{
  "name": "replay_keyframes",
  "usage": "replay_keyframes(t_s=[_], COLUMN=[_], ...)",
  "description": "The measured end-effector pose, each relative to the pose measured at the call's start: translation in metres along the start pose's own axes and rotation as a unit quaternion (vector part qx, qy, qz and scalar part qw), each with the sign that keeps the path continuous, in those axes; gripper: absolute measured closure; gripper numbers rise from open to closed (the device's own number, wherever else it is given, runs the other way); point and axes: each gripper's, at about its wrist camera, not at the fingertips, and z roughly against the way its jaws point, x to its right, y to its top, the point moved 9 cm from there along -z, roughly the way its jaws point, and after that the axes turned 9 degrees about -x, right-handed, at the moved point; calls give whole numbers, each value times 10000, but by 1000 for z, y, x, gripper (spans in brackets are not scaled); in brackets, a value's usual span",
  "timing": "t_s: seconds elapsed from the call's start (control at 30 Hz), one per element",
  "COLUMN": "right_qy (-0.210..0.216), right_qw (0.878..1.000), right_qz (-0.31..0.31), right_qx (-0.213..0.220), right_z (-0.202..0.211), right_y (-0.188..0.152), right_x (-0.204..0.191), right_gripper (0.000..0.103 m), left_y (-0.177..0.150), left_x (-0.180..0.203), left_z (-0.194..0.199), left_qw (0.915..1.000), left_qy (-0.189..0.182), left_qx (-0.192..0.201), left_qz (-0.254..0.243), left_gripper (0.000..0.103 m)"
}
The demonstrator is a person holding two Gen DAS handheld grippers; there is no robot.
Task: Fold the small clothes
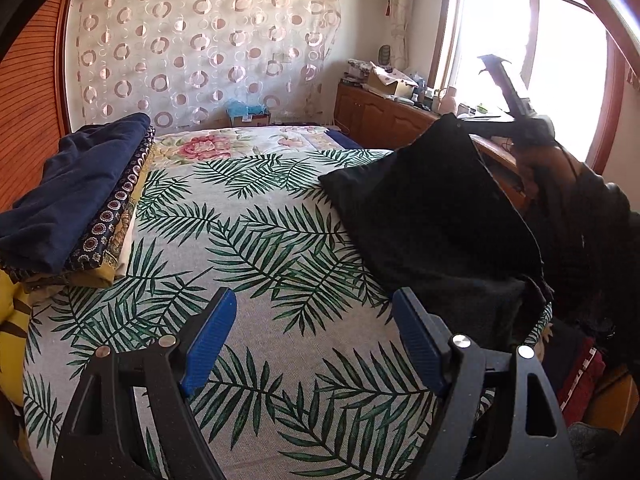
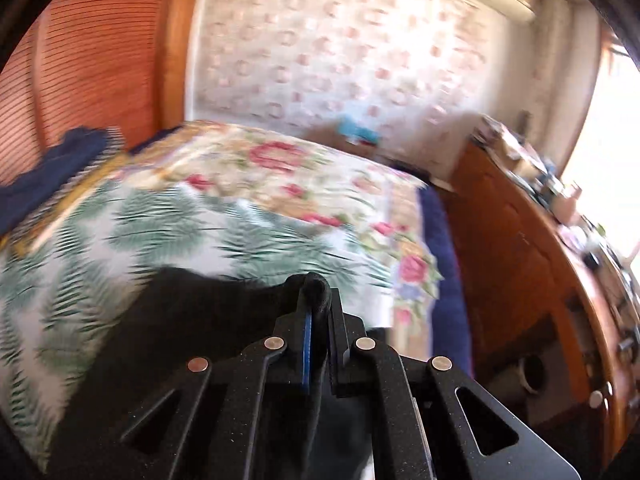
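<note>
Blue-padded left tongs stood wide apart over the bed, nothing between them, the palm-leaf sheet showing through the gap. Just to their right lay the black garment, its near edge resting on the sheet by the right pad and its far corner lifted off the bed. At that raised corner the right tongs came in from the window side, a dark-sleeved arm behind them.

From the right wrist view, the right tongs were clamped together on a bunched fold of the black garment, which hung from the tips and spread down to the left across the sheet. That picture was smeared, so fine detail of the room was lost.

On the left side of the bed sat a stack of folded clothes, navy on top with patterned pieces beneath; it stood well apart from the garment, with open leaf-print sheet between them. Only the left view showed a yellow cushion under the stack and red and dark fabric off the bed's right edge. A wooden cabinet ran close along the bed's right side below the window, its top crowded with small items.
</note>
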Motion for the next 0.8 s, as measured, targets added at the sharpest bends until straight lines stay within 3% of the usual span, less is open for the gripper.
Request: replay_keyframes(t_s=[0.07,0.17,0.2,0.27,0.37,0.43,0.53,0.8], right_qy=[-279,-318,-266,-348,-223,-160,273,754], right_qw=[9995,9981,9975,9963,9966,9968,9967,9922], right_qz=[-79,-326,-419,-494,-487,-528,-587,-743], right_qx=[-145,-421,-510,-607,-625,-583,-494,-661], right_z=[-21,-48,-55,-61,-57,-45,-16,51], right_y=[-3,-10,-13,-16,-19,-26,-47,-154], right_x=[14,22,23,23,22,21,25,10], right_gripper=[97,96,92,73,58,57,57,57], left_y=[0,-2,-3,-4,-4,-4,-5,-8], left_x=[1,1,2,3,7,11,18,44], left_z=[-1,-4,-6,-8,-11,-12,-16,-30], left_qw=[10000,10000,10000,10000,9999,9999,9998,9988], left_qy=[-1,-5,1,-8,-40,-63,-118,-270], left_qx=[-9,-47,-61,-81,-109,-116,-161,-321], left_qz=[-1,3,-1,-4,-27,-51,-91,-241], left_gripper=[22,22,22,22,22,22,22,22])
